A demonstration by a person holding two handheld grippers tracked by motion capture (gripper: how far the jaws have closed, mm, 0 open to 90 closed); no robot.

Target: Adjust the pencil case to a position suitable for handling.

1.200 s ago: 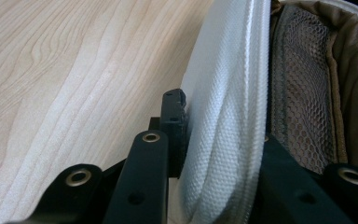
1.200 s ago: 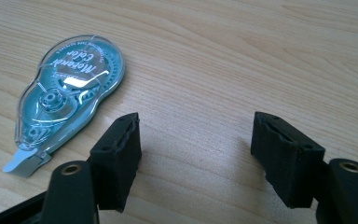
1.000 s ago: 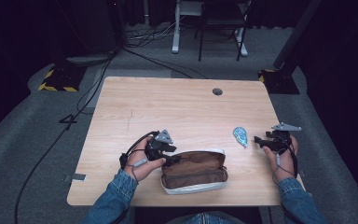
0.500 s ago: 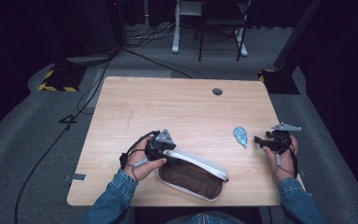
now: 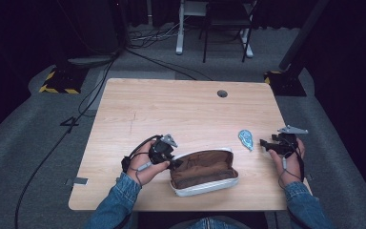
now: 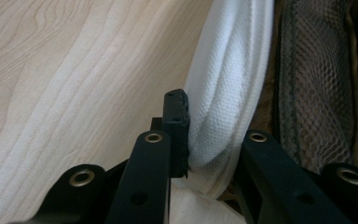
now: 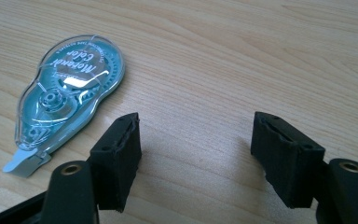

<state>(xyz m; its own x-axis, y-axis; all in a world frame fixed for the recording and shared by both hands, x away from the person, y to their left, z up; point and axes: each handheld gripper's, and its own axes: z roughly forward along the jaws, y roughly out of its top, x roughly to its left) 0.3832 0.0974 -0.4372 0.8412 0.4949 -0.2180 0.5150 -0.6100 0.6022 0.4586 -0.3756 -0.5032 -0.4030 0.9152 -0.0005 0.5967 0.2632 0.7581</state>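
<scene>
- i see a dark room with grey carpet, cables on the floor and one light wood table (image 5: 181,112) with a round hole (image 5: 222,93) near its far edge
- my left hand (image 5: 143,167) comes in from the bottom in a denim sleeve, palm wrapped around the left gripper (image 5: 171,161), which points right toward the near centre of the table
- the left gripper's jaws are closed narrow on the white edge of the pencil case (image 5: 204,170); in the left gripper view the white fabric rim (image 6: 223,93) is pinched between them, with brown lining and a mesh pocket (image 6: 314,88) just beyond
- the pencil case lies open near the front edge of the table, brown inside showing upward, its left end at the gripper
- my right hand (image 5: 288,157) rests at the right edge of the table, also in denim, holding the right gripper (image 5: 265,142) pointing left
- the right gripper (image 7: 196,158) is spread wide with nothing between its jaws, bare wood under them
- one blue-green correction tape dispenser (image 5: 246,139) lies flat on the table just left of the right gripper, apart from it and from the case; in the right gripper view it (image 7: 67,95) sits beyond the left jaw, not touched
- count: one table, one case, one tape dispenser, two grippers
</scene>
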